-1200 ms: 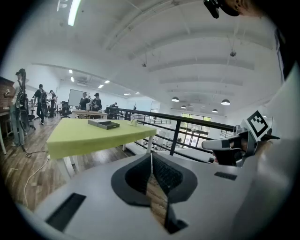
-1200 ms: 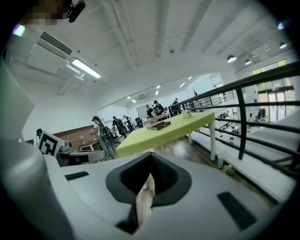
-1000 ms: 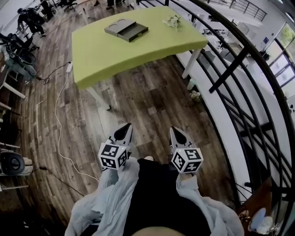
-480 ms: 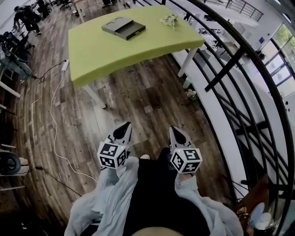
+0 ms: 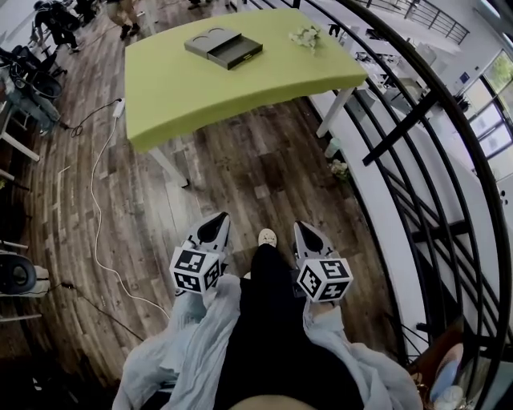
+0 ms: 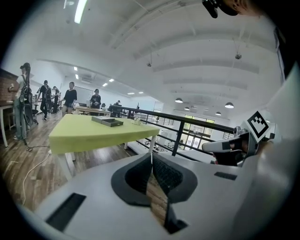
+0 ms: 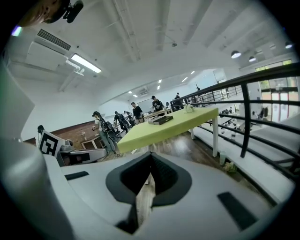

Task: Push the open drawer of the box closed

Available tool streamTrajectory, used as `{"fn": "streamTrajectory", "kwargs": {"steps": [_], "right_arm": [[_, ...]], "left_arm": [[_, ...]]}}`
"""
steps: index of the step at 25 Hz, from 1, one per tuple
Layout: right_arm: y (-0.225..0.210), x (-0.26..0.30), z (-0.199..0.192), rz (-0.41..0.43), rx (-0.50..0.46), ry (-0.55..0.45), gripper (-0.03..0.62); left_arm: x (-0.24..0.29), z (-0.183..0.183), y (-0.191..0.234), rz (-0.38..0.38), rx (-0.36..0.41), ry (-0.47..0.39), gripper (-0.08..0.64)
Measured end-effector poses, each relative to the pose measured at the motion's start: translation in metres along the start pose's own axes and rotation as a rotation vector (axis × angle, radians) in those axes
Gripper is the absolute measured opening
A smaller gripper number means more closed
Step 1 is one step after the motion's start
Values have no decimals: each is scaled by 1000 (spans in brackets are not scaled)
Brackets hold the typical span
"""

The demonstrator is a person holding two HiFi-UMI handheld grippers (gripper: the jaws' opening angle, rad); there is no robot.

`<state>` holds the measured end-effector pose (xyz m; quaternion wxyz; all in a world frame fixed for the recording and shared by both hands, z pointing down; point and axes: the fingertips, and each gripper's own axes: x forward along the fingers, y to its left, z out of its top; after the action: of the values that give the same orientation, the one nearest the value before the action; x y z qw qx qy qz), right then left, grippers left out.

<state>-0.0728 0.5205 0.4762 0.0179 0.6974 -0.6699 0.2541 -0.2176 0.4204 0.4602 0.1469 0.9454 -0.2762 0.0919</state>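
A flat grey box (image 5: 212, 40) lies at the far end of a lime-green table (image 5: 200, 88), its drawer (image 5: 238, 54) pulled out toward the table's right side. The left gripper view shows the box (image 6: 107, 121) far off, and the right gripper view shows the box (image 7: 160, 120) just as distant. My left gripper (image 5: 218, 223) and right gripper (image 5: 304, 229) are held side by side over the wooden floor, well short of the table. Both are shut with nothing between the jaws. Each gripper view shows its own jaws closed: left gripper (image 6: 151, 155), right gripper (image 7: 150, 157).
A small bunch of white flowers (image 5: 304, 36) sits on the table's far right. A black railing (image 5: 417, 112) curves along the right. A white cable (image 5: 100, 208) trails over the floor at left. People (image 5: 56, 24) and chairs stand at the far left. My shoe (image 5: 266, 237) shows between the grippers.
My foot has stepped forward between the grippers and the view has shifted a little relative to the table. Both grippers keep their place and stay shut.
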Motion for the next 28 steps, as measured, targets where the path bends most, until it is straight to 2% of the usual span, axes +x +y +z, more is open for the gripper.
{"fn": "streamTrajectory", "kwargs": {"steps": [7,16,28], "right_arm": [[-18,46,24,34,18,24,8],[-54,118,77,66,16,38,8],[-101,179,116,95,24,42,8]], "left_arm": [[40,18,23,23,0,1,25],[113,58,61,54,-3,-20,25],[191,83,75,62,1,-30,25]]}}
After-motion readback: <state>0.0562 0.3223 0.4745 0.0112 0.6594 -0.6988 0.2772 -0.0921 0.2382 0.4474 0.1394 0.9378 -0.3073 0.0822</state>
